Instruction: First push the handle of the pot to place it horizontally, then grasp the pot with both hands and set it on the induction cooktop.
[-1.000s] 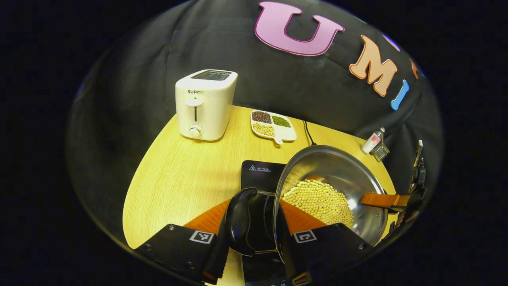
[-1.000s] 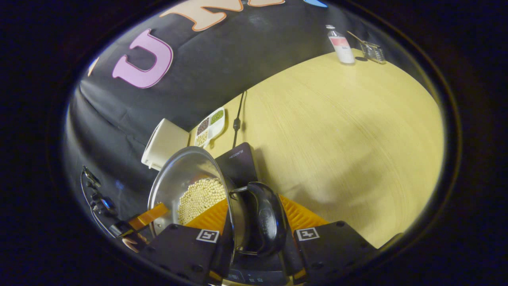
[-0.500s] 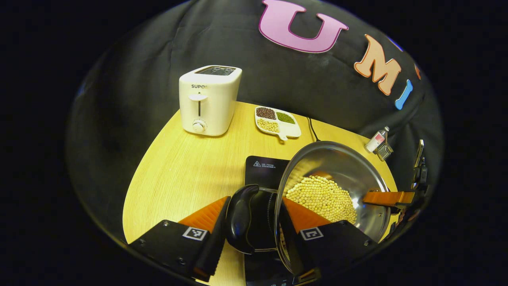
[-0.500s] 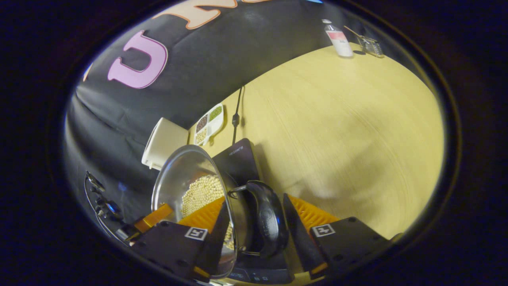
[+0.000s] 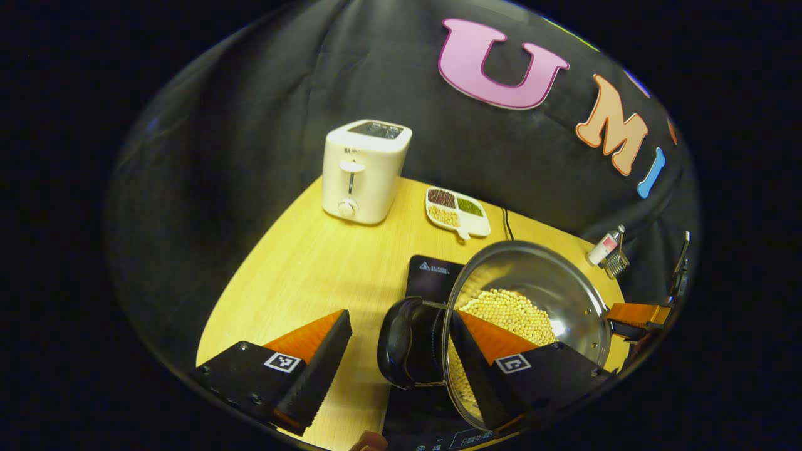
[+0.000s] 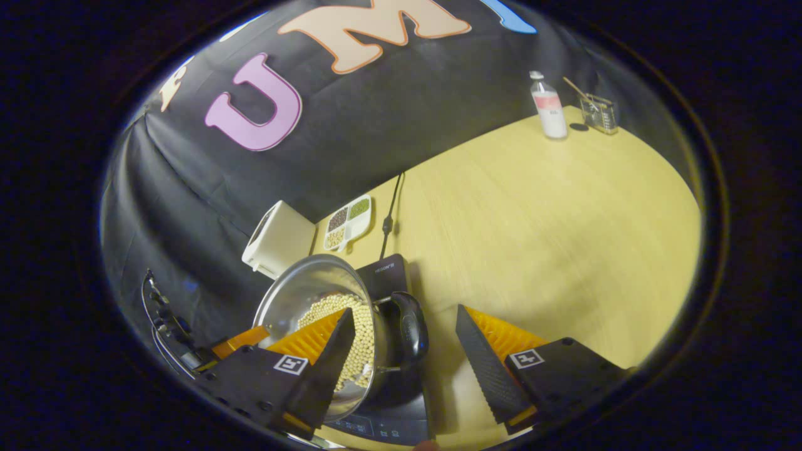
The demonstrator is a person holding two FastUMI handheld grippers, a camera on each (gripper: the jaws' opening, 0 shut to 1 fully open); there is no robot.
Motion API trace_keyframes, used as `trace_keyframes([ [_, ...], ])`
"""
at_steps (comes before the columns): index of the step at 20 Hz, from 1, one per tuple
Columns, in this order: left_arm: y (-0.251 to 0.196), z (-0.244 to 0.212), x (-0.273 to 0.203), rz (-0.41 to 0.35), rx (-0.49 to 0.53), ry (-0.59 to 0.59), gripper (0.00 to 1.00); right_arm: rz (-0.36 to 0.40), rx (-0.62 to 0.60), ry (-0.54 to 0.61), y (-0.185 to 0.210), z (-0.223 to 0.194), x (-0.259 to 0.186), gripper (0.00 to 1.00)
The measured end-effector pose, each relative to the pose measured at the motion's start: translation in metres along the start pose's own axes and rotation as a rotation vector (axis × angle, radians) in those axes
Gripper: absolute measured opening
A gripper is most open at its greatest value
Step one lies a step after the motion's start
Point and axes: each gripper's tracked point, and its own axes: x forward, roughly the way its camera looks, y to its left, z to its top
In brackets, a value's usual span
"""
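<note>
Shiny steel pot [image 5: 551,288] of pale beans sits on black cooktop [image 5: 432,275].

In the left gripper view, the left tool [image 5: 396,351] is spread wide, its fingers clear of the pot's black side handle [image 5: 401,342] that lies between them. The steel pot [image 5: 551,285] holds pale soybeans [image 5: 510,310] and sits on the black induction cooktop [image 5: 432,275]. At the pot's far side, the right tool [image 5: 639,313] reaches in near the rim. Farther back on the wooden counter [image 5: 301,275] stand a white toaster [image 5: 363,170], a divided dish of beans [image 5: 456,210], a small bottle [image 5: 604,245] and a small glass container [image 5: 617,263] just beside it.
</note>
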Motion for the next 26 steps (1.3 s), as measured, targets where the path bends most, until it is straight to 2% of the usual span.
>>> trace_keyframes([
  [7, 0.006, 0.041, -0.049, 0.162, 0.036, -0.178, 0.97, 0.035, -0.077, -0.102, -0.002, 0.036, -0.068, 1.00],
  [11, -0.023, 0.057, -0.106, 0.234, 0.049, -0.273, 0.97, 0.054, -0.160, -0.165, -0.014, 0.060, -0.113, 1.00],
  [16, -0.103, 0.065, -0.182, 0.269, 0.084, -0.377, 0.96, 0.112, -0.277, -0.279, -0.019, 0.105, -0.179, 1.00],
  [17, -0.122, 0.067, -0.196, 0.270, 0.091, -0.400, 0.96, 0.127, -0.301, -0.300, -0.019, 0.113, -0.193, 0.91],
  [19, -0.166, 0.071, -0.220, 0.243, 0.082, -0.458, 0.94, 0.152, -0.345, -0.342, -0.022, 0.124, -0.220, 0.91],
  [24, -0.253, 0.075, -0.267, 0.194, 0.063, -0.584, 0.96, 0.178, -0.421, -0.491, -0.038, 0.164, -0.294, 0.90],
  [25, -0.268, 0.075, -0.273, 0.191, 0.069, -0.599, 0.93, 0.184, -0.426, -0.519, -0.041, 0.171, -0.308, 0.91],
  [26, -0.282, 0.074, -0.277, 0.193, 0.082, -0.615, 0.96, 0.189, -0.429, -0.542, -0.044, 0.177, -0.319, 0.91],
])
